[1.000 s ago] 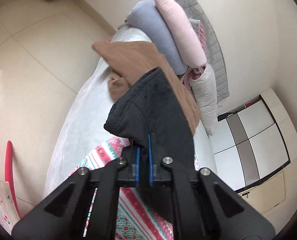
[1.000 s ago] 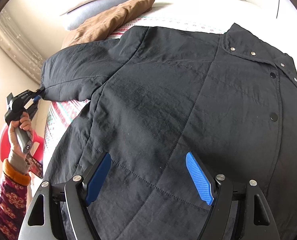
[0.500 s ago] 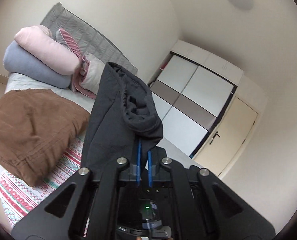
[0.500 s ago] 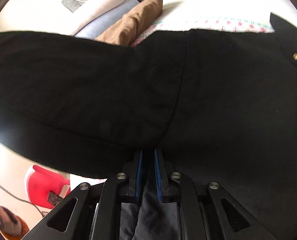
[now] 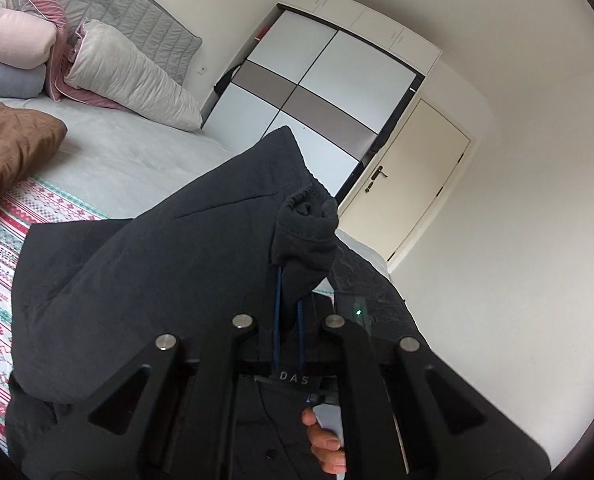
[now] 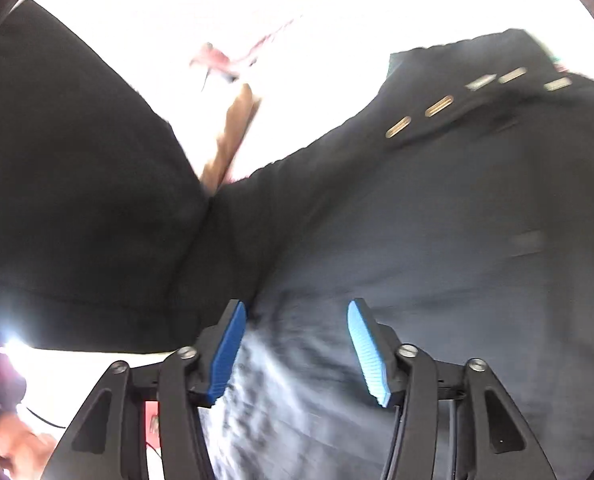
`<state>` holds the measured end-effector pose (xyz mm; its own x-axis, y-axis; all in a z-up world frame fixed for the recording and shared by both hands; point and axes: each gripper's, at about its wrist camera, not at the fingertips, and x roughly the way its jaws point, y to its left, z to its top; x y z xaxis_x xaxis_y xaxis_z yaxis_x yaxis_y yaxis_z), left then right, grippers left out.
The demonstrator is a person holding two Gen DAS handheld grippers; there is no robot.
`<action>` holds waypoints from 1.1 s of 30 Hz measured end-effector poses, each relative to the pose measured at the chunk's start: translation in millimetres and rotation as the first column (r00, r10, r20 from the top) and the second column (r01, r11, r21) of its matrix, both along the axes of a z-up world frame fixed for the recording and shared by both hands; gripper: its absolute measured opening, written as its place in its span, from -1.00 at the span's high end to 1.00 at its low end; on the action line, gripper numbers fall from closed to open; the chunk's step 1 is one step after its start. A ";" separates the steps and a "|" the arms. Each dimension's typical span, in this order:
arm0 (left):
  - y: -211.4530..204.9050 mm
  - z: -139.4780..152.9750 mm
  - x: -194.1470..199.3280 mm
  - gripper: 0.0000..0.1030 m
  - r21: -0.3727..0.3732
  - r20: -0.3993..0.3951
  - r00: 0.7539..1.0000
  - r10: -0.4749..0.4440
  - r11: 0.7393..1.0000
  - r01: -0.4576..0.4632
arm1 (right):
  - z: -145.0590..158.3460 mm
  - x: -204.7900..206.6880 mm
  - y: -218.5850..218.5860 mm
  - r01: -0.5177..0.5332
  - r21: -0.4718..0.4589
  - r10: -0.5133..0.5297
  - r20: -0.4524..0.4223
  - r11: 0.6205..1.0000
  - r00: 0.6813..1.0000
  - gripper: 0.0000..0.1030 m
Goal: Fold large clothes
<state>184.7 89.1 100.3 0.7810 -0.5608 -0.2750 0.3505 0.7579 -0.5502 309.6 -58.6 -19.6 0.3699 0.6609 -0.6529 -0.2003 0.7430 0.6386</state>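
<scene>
Black quilted fabric fills both views: one jacket, lying partly on the bed and partly lifted. The left gripper has its two blue pads pressed close together on a bunched sleeve cuff, which stands up just above the fingertips, while the rest of the sleeve drapes down and leftward over the body of the garment. In the right wrist view the right gripper holds its two blue pads well apart, with nothing between them; the jacket lies just beyond them, blurred, and five pale metal snaps show as streaks near its upper edge. A dark fold of the same garment hangs across the left of that view.

On the bed, a red-and-green patterned blanket lies under the jacket. One brown cushion sits at the left, and near the grey headboard are a pink roll, a blue-grey roll and one white pillow. Beyond stand one wardrobe with white and grey panels, and one cream door. Part of a hand shows beneath the left gripper's frame.
</scene>
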 end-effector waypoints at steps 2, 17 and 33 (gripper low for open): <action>-28.4 -14.3 5.2 0.68 0.049 -0.068 0.993 -0.091 0.994 0.095 | 1.3 -4.5 -37.7 0.069 -0.003 -0.069 -0.001 0.998 0.998 -0.17; 102.3 -51.4 7.5 0.01 0.285 -0.220 0.970 0.108 0.958 -0.043 | -45.3 -14.9 -154.9 0.197 0.021 -0.194 -0.096 0.980 0.976 -0.20; 123.9 -86.2 88.8 0.83 0.390 -0.169 0.969 0.183 0.915 -0.105 | 19.1 -7.5 -84.7 0.200 -0.291 -0.127 0.250 0.936 0.960 0.81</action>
